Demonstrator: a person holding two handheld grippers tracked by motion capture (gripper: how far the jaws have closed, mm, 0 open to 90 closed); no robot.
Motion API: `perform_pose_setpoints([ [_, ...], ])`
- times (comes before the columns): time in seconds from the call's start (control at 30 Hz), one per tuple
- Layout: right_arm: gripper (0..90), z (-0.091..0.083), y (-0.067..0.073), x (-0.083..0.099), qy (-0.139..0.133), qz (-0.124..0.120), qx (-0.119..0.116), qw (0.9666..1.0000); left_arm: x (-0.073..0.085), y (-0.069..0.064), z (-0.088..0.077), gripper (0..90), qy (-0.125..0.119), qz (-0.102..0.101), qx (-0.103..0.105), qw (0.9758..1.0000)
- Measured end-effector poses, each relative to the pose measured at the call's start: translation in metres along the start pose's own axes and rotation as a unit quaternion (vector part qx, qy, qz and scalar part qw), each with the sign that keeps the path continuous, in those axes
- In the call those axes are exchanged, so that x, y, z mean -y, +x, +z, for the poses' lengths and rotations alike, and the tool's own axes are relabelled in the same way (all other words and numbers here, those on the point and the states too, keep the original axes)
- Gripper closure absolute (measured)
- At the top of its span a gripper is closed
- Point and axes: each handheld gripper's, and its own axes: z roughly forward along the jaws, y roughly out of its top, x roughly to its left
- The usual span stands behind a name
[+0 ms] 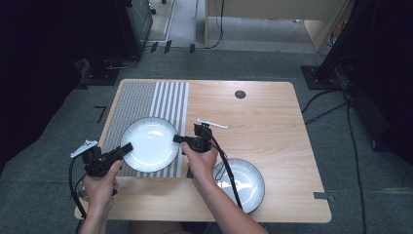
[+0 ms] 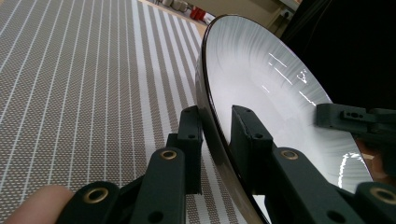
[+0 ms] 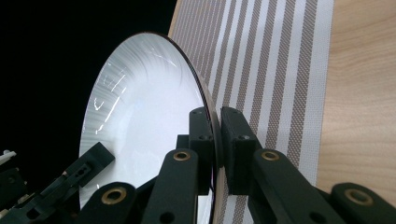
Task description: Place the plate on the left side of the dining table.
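Note:
A white plate (image 1: 149,144) with a dark rim lies over the striped placemat (image 1: 146,97); I cannot tell whether it touches the mat. My left gripper (image 1: 127,147) is shut on the plate's left rim, and my right gripper (image 1: 178,139) is shut on its right rim. In the left gripper view the left gripper (image 2: 217,116) has one jaw under the plate (image 2: 261,79) and one on its white face. In the right gripper view the right gripper (image 3: 216,119) pinches the thin rim of the plate (image 3: 144,107) the same way. Each gripper view also catches the other gripper across the plate.
A second white plate (image 1: 238,184) sits on the wooden table (image 1: 263,117) at the front right, under my right forearm. A small black round cap (image 1: 240,94) is set in the tabletop at the back. Cables trail from both grippers.

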Motion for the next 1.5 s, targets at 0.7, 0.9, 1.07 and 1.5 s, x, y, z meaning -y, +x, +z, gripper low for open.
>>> perform_pose_setpoints([
  [0.7, 84.5, 0.058, 0.010, -0.038, 0.010, -0.036, 0.036, 0.9986, -0.019, 0.038, 0.034, 75.7, -0.011, -0.065, -0.038, 0.9971],
  [0.9, 84.8, 0.079, 0.012, -0.048, 0.012, -0.038, 0.042, 0.9983, -0.026, 0.053, 0.045, 75.9, -0.018, -0.077, -0.048, 0.9957],
  [1.07, 85.4, 0.095, 0.009, -0.055, 0.016, -0.044, 0.047, 0.9978, -0.033, 0.060, 0.055, 75.8, -0.016, -0.072, -0.062, 0.9953],
  [1.5, 86.3, 0.132, 0.000, -0.062, 0.020, -0.033, 0.062, 0.9973, -0.046, 0.086, 0.083, 77.2, -0.009, -0.101, -0.094, 0.9905],
])
